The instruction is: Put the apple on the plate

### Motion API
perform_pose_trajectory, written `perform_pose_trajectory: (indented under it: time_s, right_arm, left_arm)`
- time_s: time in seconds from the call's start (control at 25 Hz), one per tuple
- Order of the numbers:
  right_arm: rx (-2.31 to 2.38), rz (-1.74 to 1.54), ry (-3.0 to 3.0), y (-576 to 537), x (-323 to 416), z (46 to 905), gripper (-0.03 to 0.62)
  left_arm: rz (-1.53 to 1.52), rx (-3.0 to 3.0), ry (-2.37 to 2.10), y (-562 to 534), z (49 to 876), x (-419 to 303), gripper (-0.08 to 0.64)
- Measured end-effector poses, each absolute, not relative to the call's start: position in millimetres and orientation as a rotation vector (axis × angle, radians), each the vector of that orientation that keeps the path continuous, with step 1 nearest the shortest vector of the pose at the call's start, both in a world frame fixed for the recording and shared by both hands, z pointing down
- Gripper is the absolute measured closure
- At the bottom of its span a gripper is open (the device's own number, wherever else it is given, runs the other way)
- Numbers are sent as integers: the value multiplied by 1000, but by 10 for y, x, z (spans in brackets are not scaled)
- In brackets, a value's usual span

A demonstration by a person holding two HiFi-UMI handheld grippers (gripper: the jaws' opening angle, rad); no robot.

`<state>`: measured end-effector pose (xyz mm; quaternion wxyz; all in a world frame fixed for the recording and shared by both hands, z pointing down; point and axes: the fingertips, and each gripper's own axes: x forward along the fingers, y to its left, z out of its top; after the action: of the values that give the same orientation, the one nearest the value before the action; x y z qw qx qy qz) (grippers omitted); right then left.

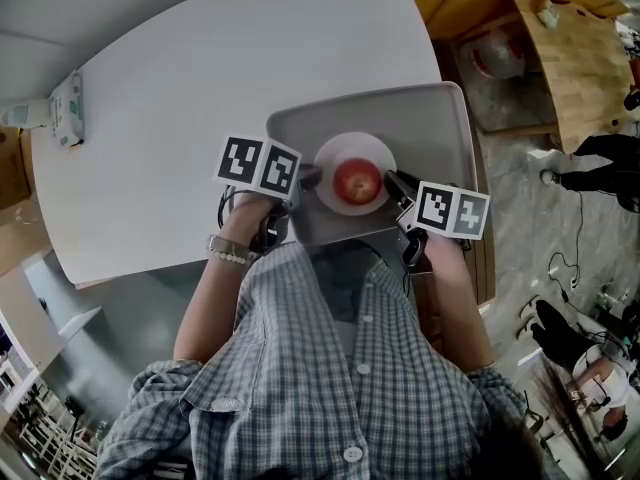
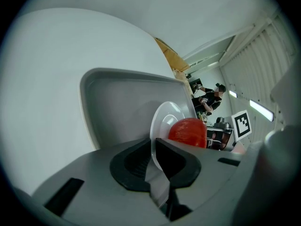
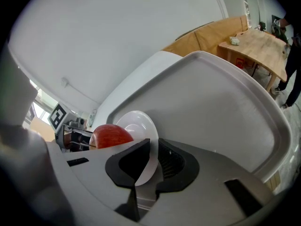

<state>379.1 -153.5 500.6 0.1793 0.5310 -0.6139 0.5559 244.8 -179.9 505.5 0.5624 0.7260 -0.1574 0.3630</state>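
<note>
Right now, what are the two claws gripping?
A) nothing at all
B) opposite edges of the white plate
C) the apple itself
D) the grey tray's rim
B: the left claw and the right claw each pinch the rim of the white plate from opposite sides, with the apple sitting on it.

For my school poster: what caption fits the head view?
Left claw and right claw pinch opposite rims of a plate holding a red apple over a grey tray.

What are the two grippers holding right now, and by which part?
Both hold the white plate, apple on it, by its rim: left gripper at one edge, right gripper opposite.
</note>
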Motion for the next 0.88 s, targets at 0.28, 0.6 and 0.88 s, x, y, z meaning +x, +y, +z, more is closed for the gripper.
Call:
perform_pose_trajectory:
  time_s: [0.28, 0.6, 0.88]
  right_arm:
    - [1516, 1543, -1766, -1552, 3792, 5013, 529]
    - [1526, 1455, -1823, -1600, 3779, 4990, 529]
    - [1558, 1445, -1857, -1598, 3846, 4927, 529]
  left_arm:
    - [855, 1725, -380, -1813, 5074, 2453, 525]
    - [802, 1791, -359, -1794, 4993, 2515, 463]
    - [732, 1801, -345, -1770, 4914, 2557, 415]
